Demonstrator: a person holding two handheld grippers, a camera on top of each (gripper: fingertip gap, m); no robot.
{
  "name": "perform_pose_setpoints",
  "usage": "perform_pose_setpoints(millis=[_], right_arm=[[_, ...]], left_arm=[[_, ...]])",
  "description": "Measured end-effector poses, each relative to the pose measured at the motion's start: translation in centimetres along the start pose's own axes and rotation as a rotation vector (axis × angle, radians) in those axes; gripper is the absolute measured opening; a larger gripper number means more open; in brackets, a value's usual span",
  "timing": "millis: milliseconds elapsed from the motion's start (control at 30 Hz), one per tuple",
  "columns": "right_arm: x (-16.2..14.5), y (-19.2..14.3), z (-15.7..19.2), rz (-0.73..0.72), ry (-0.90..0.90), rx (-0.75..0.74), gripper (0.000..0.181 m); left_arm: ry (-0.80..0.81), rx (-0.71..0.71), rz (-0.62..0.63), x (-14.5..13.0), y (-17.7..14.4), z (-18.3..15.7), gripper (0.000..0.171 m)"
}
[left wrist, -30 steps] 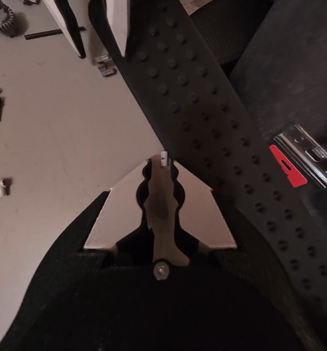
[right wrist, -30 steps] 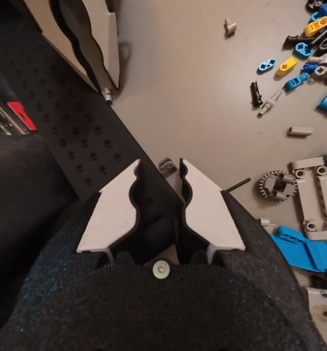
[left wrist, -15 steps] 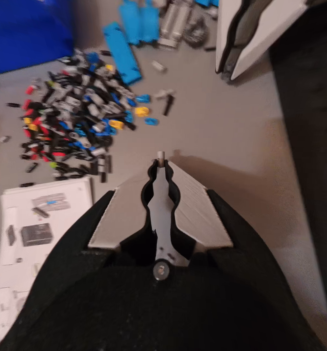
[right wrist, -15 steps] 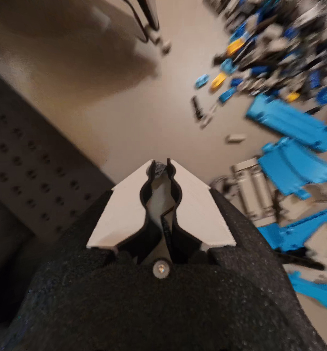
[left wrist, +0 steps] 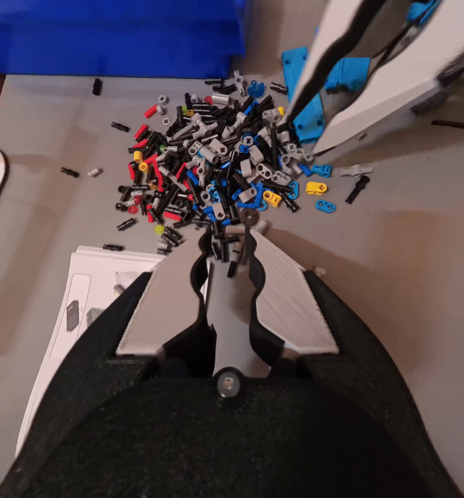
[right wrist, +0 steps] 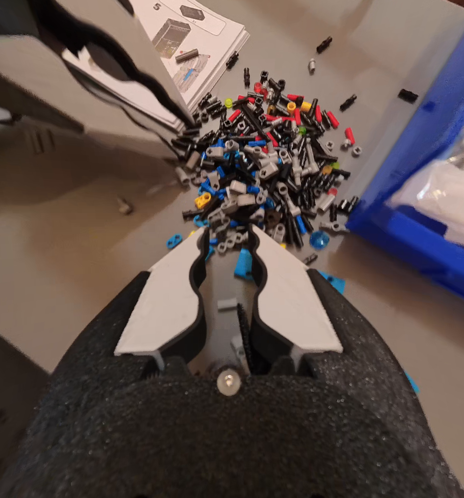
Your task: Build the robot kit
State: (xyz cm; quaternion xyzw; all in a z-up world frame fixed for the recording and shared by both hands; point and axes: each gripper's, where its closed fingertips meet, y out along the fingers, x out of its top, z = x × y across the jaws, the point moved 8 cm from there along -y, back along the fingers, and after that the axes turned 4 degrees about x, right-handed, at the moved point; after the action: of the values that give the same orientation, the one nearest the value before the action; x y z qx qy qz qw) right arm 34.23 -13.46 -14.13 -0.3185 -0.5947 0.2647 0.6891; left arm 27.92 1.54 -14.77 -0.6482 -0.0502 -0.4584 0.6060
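Observation:
A heap of small building-toy parts (left wrist: 214,161), black, grey, red, blue and yellow pins and connectors, lies on the grey table. My left gripper (left wrist: 225,231) is open and empty, its tips at the heap's near edge over black pins. My right gripper (right wrist: 228,229) is open and empty at the opposite edge of the heap (right wrist: 265,161), over small grey connectors. Each gripper shows in the other's view: the right one at the top right (left wrist: 302,137), the left one at the upper left (right wrist: 182,140). Both frames are slightly blurred.
A blue bin (left wrist: 112,35) stands behind the heap and shows on the right in the right wrist view (right wrist: 427,188). A white instruction booklet (left wrist: 98,269) lies beside the left gripper. Light-blue panels (left wrist: 309,121) lie under the right gripper. Stray pins are scattered around. My hands' fingertips stand some 8 centimetres from each other.
Both grippers swung away from the black studded mat to the heap. The left was shut on a small grey pin and is now open. The right shut on a dark grey piece, then opened.

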Motion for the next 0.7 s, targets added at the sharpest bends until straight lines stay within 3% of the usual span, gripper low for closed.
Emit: perform_pose_setpoints(millis=[167,400,567,700], right_arm=[[-3.6,-2.9,3.8,0.03,-0.068,0.042,0.025],[-5.4,-1.2,4.3,0.013,0.023,0.034,0.023],[-4.2,-0.3,4.6,0.05,-0.05,0.0,0.024],[-3.7,0.2,3.7,0.065,-0.009,0.002,0.017]], left_arm=[[-0.095,0.019,-0.067,-1.5,-7.0,0.5,0.025],[-0.303,0.038,-0.138,-8.3,-17.1,-0.6,0.025],[-0.433,0.052,-0.168,-11.8,-19.3,-3.7,0.025],[-0.435,0.043,-0.192,-11.9,-18.5,-6.3,0.025]])
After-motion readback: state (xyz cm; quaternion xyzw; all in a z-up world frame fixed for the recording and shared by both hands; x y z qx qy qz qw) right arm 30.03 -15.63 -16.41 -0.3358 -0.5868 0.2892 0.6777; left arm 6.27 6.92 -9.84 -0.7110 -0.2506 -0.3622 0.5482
